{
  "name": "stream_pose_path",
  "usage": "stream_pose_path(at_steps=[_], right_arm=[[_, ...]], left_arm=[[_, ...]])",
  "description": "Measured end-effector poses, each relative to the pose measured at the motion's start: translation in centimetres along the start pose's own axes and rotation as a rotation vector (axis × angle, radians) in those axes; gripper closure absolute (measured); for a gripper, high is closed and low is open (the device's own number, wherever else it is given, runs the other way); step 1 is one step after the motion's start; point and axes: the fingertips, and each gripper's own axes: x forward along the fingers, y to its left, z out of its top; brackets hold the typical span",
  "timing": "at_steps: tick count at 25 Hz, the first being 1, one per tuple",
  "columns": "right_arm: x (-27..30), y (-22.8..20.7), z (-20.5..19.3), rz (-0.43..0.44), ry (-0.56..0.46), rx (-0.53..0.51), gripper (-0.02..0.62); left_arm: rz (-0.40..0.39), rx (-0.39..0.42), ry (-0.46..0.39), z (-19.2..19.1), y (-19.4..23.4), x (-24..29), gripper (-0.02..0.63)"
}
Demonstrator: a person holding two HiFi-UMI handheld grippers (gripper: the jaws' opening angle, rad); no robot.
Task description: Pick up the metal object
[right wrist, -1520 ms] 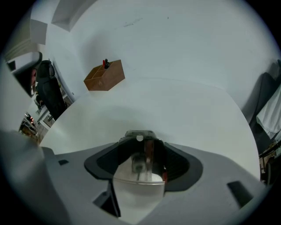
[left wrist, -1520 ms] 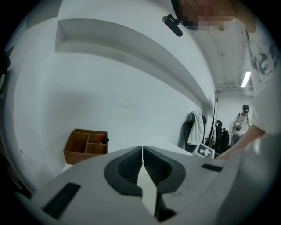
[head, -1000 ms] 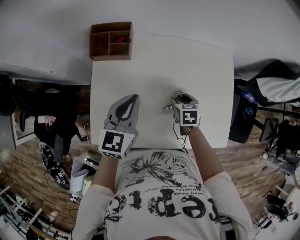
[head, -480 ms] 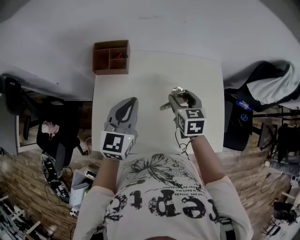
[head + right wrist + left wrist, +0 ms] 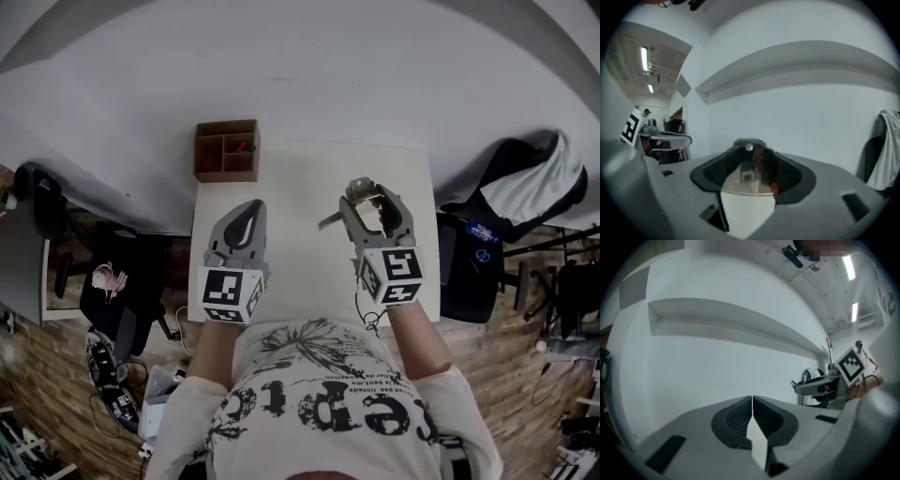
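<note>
The metal object (image 5: 749, 165) sat between the jaws of the right tool (image 5: 750, 154), which were clenched on it from both sides. It was shiny, with a rounded top edge and a small round stud near the top, and it filled the gap between the ribbed dark pads. From the head view the metal object (image 5: 357, 190) showed at the tip of the right tool (image 5: 373, 201), with a thin part of it sticking out to the left, over the right half of the white table (image 5: 300, 178). In the right gripper view a white wall (image 5: 801, 108) stood behind it.

The left tool (image 5: 249, 208) hung over the left half of the table, well apart from the right one. Its jaws were pressed together with nothing between them, only a thin seam showing where the left tool (image 5: 752, 404) closed.

At the far left corner of the table stood a brown wooden box (image 5: 226, 150) with several compartments; something small and red (image 5: 246, 146) lay in its far right compartment. To the right of the table was a dark chair (image 5: 487, 216) with a pale garment (image 5: 530, 183) draped over it.
</note>
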Motion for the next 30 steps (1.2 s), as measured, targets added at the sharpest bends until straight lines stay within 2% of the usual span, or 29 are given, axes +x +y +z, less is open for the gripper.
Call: stream_pose_path(at_steps=[6, 30], right_arm=[[-1.2, 0.3, 1.8, 0.014, -0.088, 0.004, 0.314], [0.4, 0.9, -0.4, 0.028, -0.048, 0.026, 0.314]], left_arm=[[-0.016, 0.027, -0.03, 1.9, -0.8, 0.4, 0.594], [-0.015, 0.041, -0.007, 1.7, -0.6, 0.7, 0.594]])
